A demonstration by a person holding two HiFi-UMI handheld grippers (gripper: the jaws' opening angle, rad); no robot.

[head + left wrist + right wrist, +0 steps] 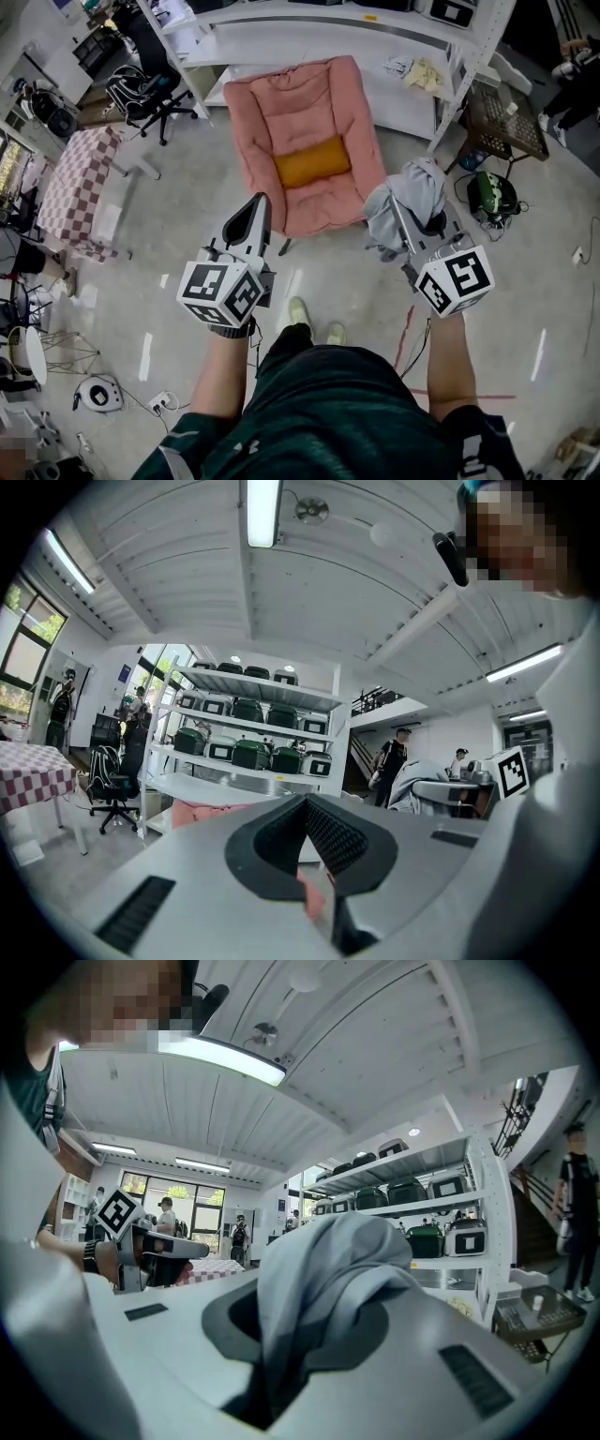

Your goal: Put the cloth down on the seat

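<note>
The cloth (417, 187) isn't down yet: right gripper (399, 223) clamps it just right of the seat (300, 108), left gripper (258, 211) apparently closed, empty

Wide-angle view along the right gripper (305, 1312) and its two pale grey jaws, which are closed on a bunched, soft light grey cloth (328, 1260). The cloth rises between them and drapes over their dark pads. At left is the left gripper (192, 1251), with its black-and-white marker cube. Behind, at right, white metal shelving (487, 1204) carries dark green cases (406, 1192). A person in black (574, 1213) stands at the right edge. A long ceiling light (220, 1058) glows above
</note>
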